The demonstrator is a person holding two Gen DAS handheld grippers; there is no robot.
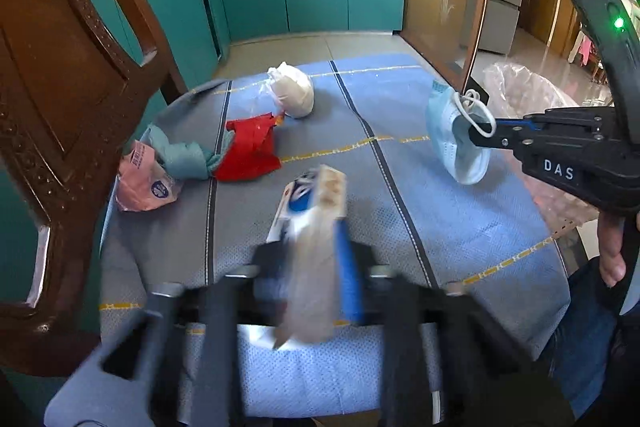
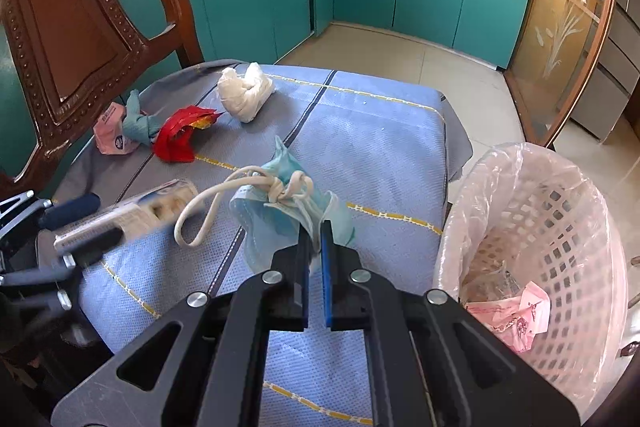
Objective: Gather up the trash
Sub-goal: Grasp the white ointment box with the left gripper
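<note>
Right gripper (image 2: 316, 231): jaws clamped on the blue mask (image 2: 276, 211), which hangs clear of the tablecloth (image 2: 380, 155), its tied ear loops trailing toward the left of the frame. In the left wrist view the same mask (image 1: 456, 143) dangles at right centre from the right gripper (image 1: 480, 139).

Left gripper (image 1: 320, 259): jaws closed on a flat packet (image 1: 316, 227), blurred, its long axis running up the frame along the fingers. In the right wrist view the packet (image 2: 132, 215) lies at left centre, pointing toward the mask.

Governing relation: the lined bin (image 2: 560, 219) stands at lower right of the right wrist view, just beside the table edge and immediately right of the right gripper. The mask is therefore the nearer load; the packet must cross the full table width to reach it.

Judgement: mask goes first, short swing rightward; the loose loops could snag the rim.

Remaining on the cloth, upper left: red wrapper (image 2: 180, 135), white bundle (image 2: 244, 95), pink pack (image 2: 114, 135).
</note>
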